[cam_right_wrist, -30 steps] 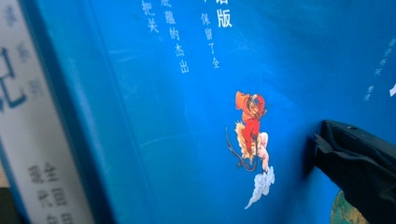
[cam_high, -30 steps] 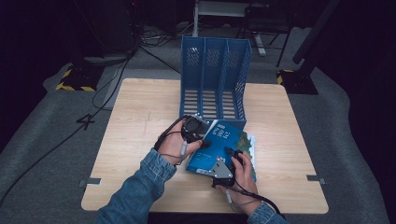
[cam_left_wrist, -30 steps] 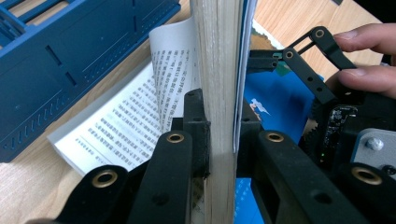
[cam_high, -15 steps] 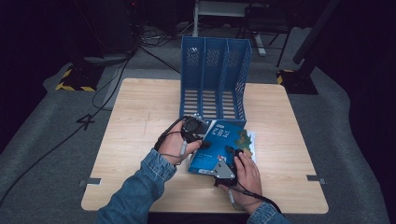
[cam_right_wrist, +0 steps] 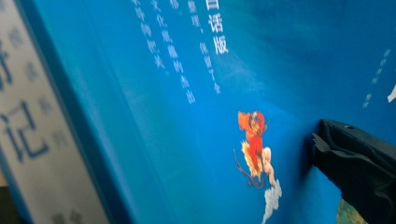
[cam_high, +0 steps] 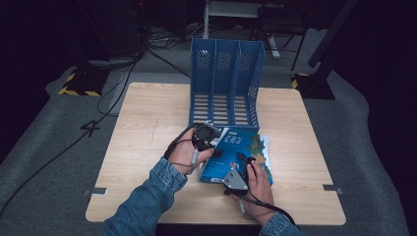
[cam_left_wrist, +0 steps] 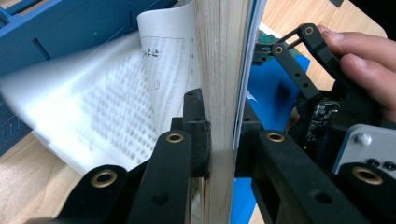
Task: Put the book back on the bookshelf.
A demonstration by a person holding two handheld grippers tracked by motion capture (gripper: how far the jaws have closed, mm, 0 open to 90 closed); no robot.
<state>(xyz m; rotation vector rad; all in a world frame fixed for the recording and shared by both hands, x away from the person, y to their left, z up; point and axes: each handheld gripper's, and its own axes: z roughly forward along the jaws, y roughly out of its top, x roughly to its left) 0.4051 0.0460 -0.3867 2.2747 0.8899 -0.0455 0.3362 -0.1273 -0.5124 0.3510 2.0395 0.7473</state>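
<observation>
So the right gripper (cam_high: 242, 164) is nearest the person, sitting on the near half of the book (cam_high: 236, 155), which lies flat on the table (cam_high: 147, 128) just in front of the blue file rack (cam_high: 227, 83). From its own camera you get the blue cover (cam_right_wrist: 233, 93) right up close and one black jaw tip pressed against it at the right edge, so it looks like it's pinning the cover down, but I honestly can't tell if the jaws are released or clenched. The left gripper (cam_high: 209, 142) is at the book's left edge, a bit farther out, and that one's clear: its jaws are clenched on a thick slab of pages (cam_left_wrist: 219, 93) standing on edge between them, with loose pages (cam_left_wrist: 102, 102) fanning off toward the rack side. The key thing for what comes next, I'd say, is that the book's long axis runs from the person toward the rack, tilted slightly right, and the rack's open slots face it directly behind, so the book has to be stood up and pushed away from the person. The left hand (cam_high: 184, 155) is the one with the actual hold, wrist angled in from the left with the gripper pointing across the book; the right hand (cam_high: 258, 184) comes straight up from the bottom, gripper aimed forward. The rack's slots look empty, nothing's filed yet.
</observation>
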